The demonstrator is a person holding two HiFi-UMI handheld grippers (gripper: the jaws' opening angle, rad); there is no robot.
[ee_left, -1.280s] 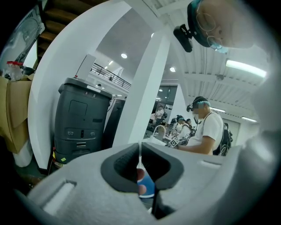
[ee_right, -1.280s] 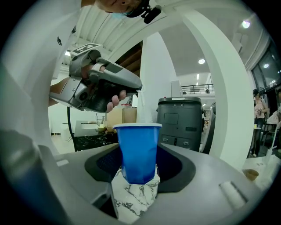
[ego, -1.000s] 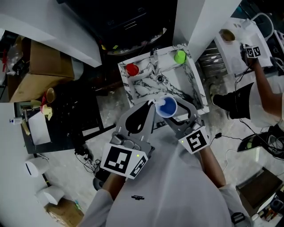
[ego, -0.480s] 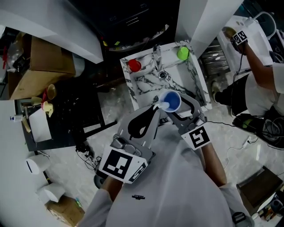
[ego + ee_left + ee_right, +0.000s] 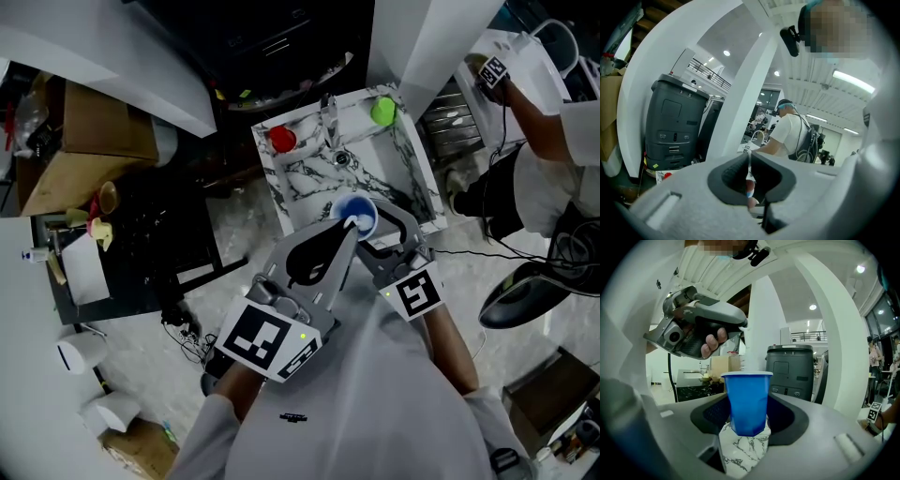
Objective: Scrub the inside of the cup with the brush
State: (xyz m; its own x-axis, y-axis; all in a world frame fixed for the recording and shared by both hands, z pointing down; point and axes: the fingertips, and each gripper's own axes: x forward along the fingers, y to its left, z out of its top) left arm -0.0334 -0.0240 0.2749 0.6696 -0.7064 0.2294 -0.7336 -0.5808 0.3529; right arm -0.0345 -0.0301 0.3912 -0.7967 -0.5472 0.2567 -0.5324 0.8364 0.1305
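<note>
Over the near edge of the marble basin (image 5: 415,184), your right claw (image 5: 747,414) pinches the blue cup (image 5: 355,214) by its sides, mouth open toward you. Your left claw (image 5: 750,179) is pressed together on the thin handle of the brush (image 5: 751,351), whose white bristle end dips into the cup's mouth from above. At the basin's far left corner sits a red cup (image 5: 281,141); at its far right corner, a green cup (image 5: 382,112). Both stand well apart from the blue one.
</note>
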